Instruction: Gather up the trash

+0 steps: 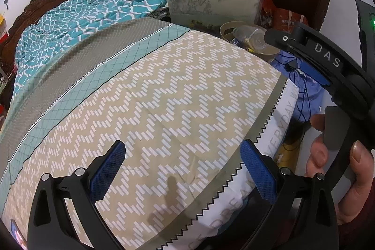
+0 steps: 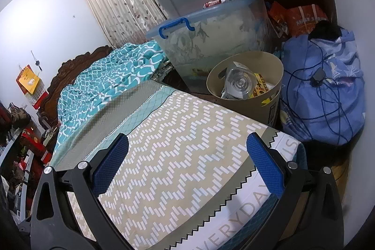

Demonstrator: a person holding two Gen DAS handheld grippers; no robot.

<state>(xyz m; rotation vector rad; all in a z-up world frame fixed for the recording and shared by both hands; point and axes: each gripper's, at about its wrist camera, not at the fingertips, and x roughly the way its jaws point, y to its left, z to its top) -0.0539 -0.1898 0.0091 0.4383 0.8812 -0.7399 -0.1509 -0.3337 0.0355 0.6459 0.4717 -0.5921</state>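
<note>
A tan round trash bin (image 2: 246, 83) stands past the far corner of the bed; it holds a clear plastic bottle (image 2: 239, 82) and a yellow wrapper (image 2: 260, 84). The bin also shows in the left wrist view (image 1: 248, 41). My left gripper (image 1: 182, 170) is open and empty over the zigzag-patterned bed cover (image 1: 178, 95). My right gripper (image 2: 187, 163) is open and empty above the same cover (image 2: 178, 147), short of the bin. In the left wrist view the right gripper's black body (image 1: 328, 67) reaches toward the bin.
Two stacked clear storage boxes (image 2: 211, 34) with blue handles stand behind the bin. A blue cloth bundle (image 2: 328, 86) with a dark cable lies right of it. A teal quilt (image 2: 105, 76) is heaped at the headboard. Orange bags (image 2: 302, 18) sit in the back.
</note>
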